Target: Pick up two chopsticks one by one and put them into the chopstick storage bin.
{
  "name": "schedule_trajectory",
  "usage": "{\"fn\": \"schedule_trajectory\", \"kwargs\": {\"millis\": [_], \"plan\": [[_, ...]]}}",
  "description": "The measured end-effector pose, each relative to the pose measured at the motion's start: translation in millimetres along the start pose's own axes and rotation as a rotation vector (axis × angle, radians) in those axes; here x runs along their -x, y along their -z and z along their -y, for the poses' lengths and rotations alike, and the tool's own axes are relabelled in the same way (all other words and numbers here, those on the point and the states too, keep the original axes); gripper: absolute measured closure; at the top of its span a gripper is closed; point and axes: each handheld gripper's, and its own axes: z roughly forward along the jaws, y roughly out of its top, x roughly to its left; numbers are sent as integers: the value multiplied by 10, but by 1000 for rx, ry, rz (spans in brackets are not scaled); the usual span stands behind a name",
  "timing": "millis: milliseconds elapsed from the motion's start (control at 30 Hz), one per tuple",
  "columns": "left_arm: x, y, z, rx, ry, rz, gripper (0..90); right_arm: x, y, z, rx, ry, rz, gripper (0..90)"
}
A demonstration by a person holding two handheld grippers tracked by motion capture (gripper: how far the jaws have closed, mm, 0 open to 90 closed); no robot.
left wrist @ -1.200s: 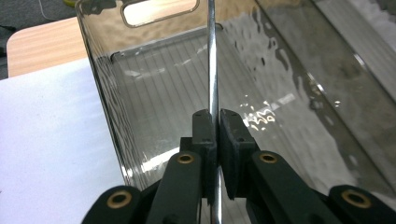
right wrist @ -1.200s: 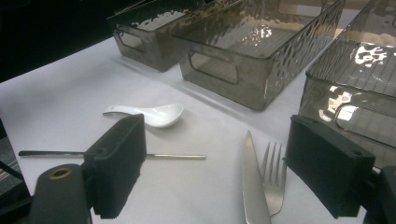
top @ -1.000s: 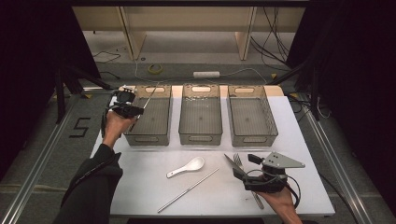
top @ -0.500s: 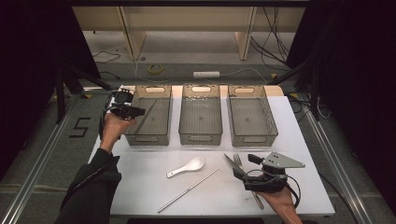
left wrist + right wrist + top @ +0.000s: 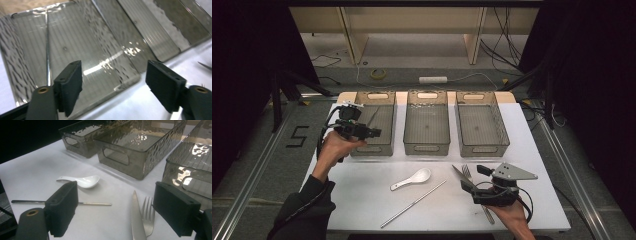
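Observation:
My left gripper (image 5: 376, 133) hovers over the front left corner of the left smoked-plastic bin (image 5: 381, 149). Its jaws have just been opening and now stand open with nothing between them (image 5: 113, 65). A metal chopstick (image 5: 47, 50) lies on the floor of that bin (image 5: 105, 47). My right gripper (image 5: 473, 178) rests open near the table's front right, its jaws (image 5: 116, 190) on either side of a knife (image 5: 137, 220) and a fork (image 5: 149, 215) without touching them. A white spoon (image 5: 412, 178) and a second metal chopstick (image 5: 412, 204) lie on the white tabletop in between.
Two more bins, middle (image 5: 427, 146) and right (image 5: 482, 147), stand in a row beside the left one, with nothing in them. The white table (image 5: 362, 200) ends close to the person's side. Cables and shelf legs lie on the floor beyond the table.
The left gripper held the chopstick over the left bin a second ago. It has opened, the chopstick now lies in the bin, and the hand has drawn back toward the bin's front. The right hand has stayed put.

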Motion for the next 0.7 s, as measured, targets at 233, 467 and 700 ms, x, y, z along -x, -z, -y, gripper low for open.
{"fn": "schedule_trajectory", "kwargs": {"millis": [233,467,700], "plan": [[308,23,84,-74,-105,61,221,3,11,-3,6,-2,0,211],[677,-4,242,-125,-195,89,208,0,17,-1,4,-2,0,210],[904,-137,417,-201,-255,117,211,-2,13,-1,0,-3,1,207]]}}
